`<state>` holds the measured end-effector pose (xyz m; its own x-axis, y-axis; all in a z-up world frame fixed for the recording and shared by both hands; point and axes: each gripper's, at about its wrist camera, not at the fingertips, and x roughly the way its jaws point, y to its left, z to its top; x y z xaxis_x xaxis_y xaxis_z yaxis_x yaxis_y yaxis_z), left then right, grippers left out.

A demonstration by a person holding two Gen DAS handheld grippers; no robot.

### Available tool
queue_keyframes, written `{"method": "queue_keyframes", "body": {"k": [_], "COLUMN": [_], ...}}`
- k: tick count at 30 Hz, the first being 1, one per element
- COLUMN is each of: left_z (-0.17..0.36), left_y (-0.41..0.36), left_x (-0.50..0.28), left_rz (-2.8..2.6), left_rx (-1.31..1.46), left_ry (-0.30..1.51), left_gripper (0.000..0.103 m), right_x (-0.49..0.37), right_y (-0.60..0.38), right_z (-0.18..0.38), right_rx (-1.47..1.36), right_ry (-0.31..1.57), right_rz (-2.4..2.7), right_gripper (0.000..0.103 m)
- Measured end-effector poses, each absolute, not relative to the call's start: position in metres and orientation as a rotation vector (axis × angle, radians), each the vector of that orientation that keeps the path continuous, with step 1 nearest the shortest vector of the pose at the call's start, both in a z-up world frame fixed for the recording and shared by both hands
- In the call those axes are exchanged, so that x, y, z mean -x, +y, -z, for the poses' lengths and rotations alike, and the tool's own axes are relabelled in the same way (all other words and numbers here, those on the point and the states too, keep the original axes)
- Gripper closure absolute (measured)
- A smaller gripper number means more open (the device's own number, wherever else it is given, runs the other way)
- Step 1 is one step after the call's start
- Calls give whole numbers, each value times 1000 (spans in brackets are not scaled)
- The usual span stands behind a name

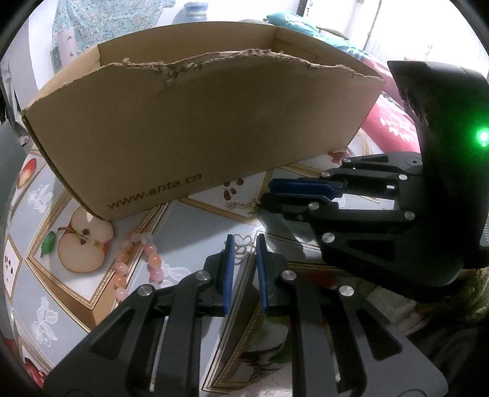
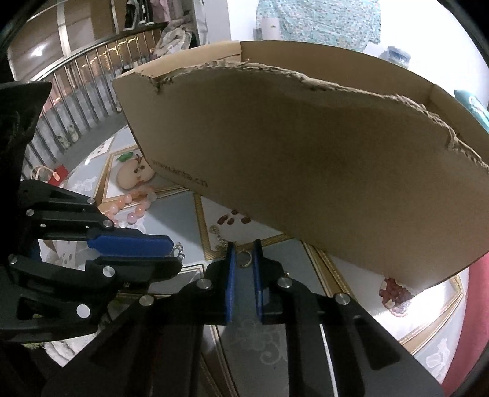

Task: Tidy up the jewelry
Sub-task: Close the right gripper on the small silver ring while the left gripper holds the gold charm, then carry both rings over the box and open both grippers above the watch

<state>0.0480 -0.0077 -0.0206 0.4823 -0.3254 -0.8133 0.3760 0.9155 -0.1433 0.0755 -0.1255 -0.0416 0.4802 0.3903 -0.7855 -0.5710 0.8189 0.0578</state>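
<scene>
The tidy-up looks like it has only just begun. All the jewelry I can see is on the bench (image 1: 189, 226), in front of the big cardboard box (image 1: 198, 122). I cannot see the bottom of the box, so I cannot tell if anything is in it yet.

The left gripper (image 1: 244, 244) is in front of the box. Its fingers are clenched on a loopy charm (image 1: 244, 249), which pokes out past the tips. The right gripper (image 2: 244, 244) is just beside it, a bit nearer the box. A small ring (image 2: 244, 258) sits between its fingers, but I cannot tell if they squeeze it or only stand around it. A thin chain (image 2: 217, 233) runs from the ring toward the box. I cannot tell if the charm and the chain are one piece.

A pink bead bracelet (image 1: 134, 265) lies in front of the box near its left corner. Nobody is touching it, so I think it is left to do.

The front wall of the box is tall and has a torn top edge. I think things must go up and over it to get inside. The two grippers are very close together, so they could bump. Behind the box there is a blue vase (image 1: 192, 10).
</scene>
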Motion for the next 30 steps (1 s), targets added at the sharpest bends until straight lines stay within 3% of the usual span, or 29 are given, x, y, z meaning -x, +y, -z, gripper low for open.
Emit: {"method": "queue_keyframes", "body": {"k": [3, 5, 16, 18, 21, 25, 29, 30], "left_z": [21, 21, 20, 19, 18, 17, 17, 16], "left_y": [-8, -7, -11, -11, -12, -12, -8, -8], "left_x": [-48, -48, -45, -44, -42, -40, -39, -40], "left_rz": [428, 428, 426, 425, 423, 419, 415, 414], "left_rx": [-56, -58, -67, -68, -70, -71, -67, -67], "left_ry": [978, 976, 970, 969, 966, 967, 969, 969], "left_gripper": [90, 90, 90, 90, 90, 90, 90, 90], "right_x": [-75, -74, -65, -64, -63, -61, -59, -59], "right_y": [-127, -131, -139, -137, -133, -125, -121, -121], "right_z": [42, 39, 33, 33, 36, 39, 41, 41], "right_rx": [215, 205, 180, 179, 188, 215, 245, 243], "right_ry": [897, 896, 904, 907, 913, 904, 880, 880], "right_rz": [-592, -593, -602, -607, -604, -600, -584, -586], "right_gripper": [92, 100, 99, 97, 84, 82, 85, 91]}}
